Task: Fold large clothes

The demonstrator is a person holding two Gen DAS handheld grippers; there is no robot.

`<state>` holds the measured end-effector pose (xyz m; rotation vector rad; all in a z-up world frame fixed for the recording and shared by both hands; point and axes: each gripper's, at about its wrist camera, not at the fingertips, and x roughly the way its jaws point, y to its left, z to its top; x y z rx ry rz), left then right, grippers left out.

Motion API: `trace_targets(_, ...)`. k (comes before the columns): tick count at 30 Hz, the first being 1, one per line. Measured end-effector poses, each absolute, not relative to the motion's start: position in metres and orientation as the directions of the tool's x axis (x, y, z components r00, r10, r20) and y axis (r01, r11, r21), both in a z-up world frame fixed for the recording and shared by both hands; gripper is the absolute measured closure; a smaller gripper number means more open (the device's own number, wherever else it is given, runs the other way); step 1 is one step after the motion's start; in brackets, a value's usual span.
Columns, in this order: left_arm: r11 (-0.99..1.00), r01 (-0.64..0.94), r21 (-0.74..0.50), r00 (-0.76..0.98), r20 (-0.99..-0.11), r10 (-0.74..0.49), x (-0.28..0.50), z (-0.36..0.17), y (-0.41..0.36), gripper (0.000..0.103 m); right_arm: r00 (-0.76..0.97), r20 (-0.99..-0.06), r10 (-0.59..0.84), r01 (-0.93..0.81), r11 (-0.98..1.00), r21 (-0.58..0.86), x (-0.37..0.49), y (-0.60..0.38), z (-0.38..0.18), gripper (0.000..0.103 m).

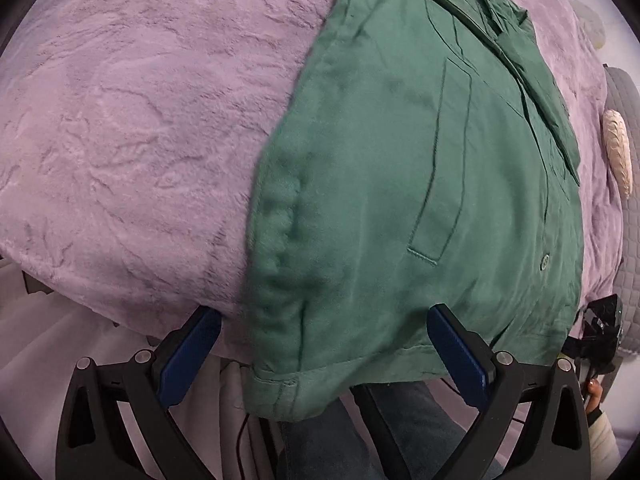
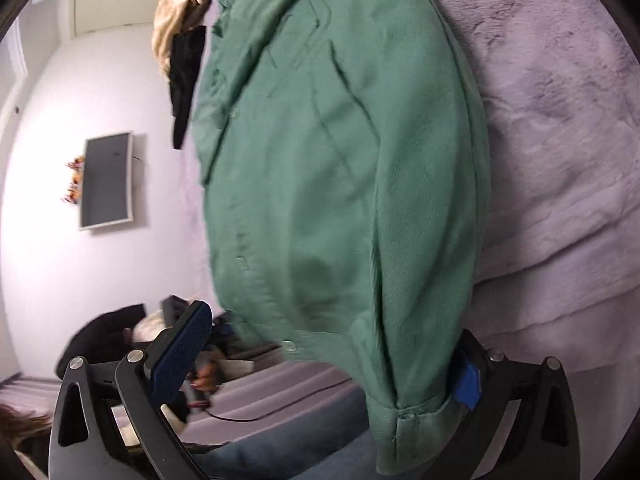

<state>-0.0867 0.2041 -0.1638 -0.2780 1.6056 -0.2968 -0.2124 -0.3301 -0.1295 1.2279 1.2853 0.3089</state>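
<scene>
Green shirt [image 1: 400,184] lies on the lilac bed blanket [image 1: 132,120], hem overhanging the near edge. Left gripper [image 1: 324,356] and right gripper [image 2: 324,364] fingers spread wide, holding nothing. Risk: the unsupported hem sliding off and undoing the fold

A green shirt [image 2: 340,184] lies on a lilac plush blanket [image 2: 560,140]. The right tool [image 2: 328,364] is spread wide, and the shirt's cuffed sleeve hangs over its right finger.

Both wrist views close over shirt [image 1: 400,184]
</scene>
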Motion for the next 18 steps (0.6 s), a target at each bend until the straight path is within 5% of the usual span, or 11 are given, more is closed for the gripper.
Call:
trace_targets(6, 0.94, 0.08, -0.332, -0.087, -0.942, -0.325, -0.091, -0.168, 0.176, 0.0, 0.25, -0.656, 0.712, 0.516, 0.475, 0.712, -0.212, -0.326, -0.139, 0.003)
trace_targets(9, 0.943, 0.078, -0.324, -0.09, -0.944, -0.317, -0.089, -0.168, 0.174, 0.001, 0.215, -0.696, 0.685, 0.544, 0.508, 0.668, -0.214, -0.325, -0.141, 0.021)
trace_targets(11, 0.948, 0.067, -0.31, -0.083, -0.949, -0.304, -0.088, -0.167, 0.178, 0.013, 0.173, -0.738, 0.652, 0.579, 0.539, 0.612, -0.216, -0.326, -0.144, 0.064)
trace_targets(13, 0.951, 0.062, -0.302, -0.077, -0.952, -0.297, -0.086, -0.167, 0.183, 0.025, 0.198, -0.716, 0.67, 0.576, 0.512, 0.638, -0.217, -0.328, -0.141, 0.08)
trace_targets(15, 0.949, 0.077, -0.305, -0.07, -0.951, -0.3, -0.086, -0.165, 0.188, 0.044, 0.255, -0.665, 0.702, 0.55, 0.46, 0.696, -0.217, -0.324, -0.133, 0.085)
trace_targets(17, 0.925, 0.088, -0.37, -0.076, -0.928, -0.364, -0.087, -0.161, 0.193, 0.075, 0.336, -0.581, 0.741, 0.522, 0.366, 0.77, -0.215, -0.323, -0.123, 0.086)
trace_targets(18, 0.91, 0.081, -0.408, -0.079, -0.912, -0.402, -0.086, -0.157, 0.196, 0.076, 0.371, -0.542, 0.754, 0.51, 0.322, 0.798, -0.213, -0.322, -0.118, 0.087)
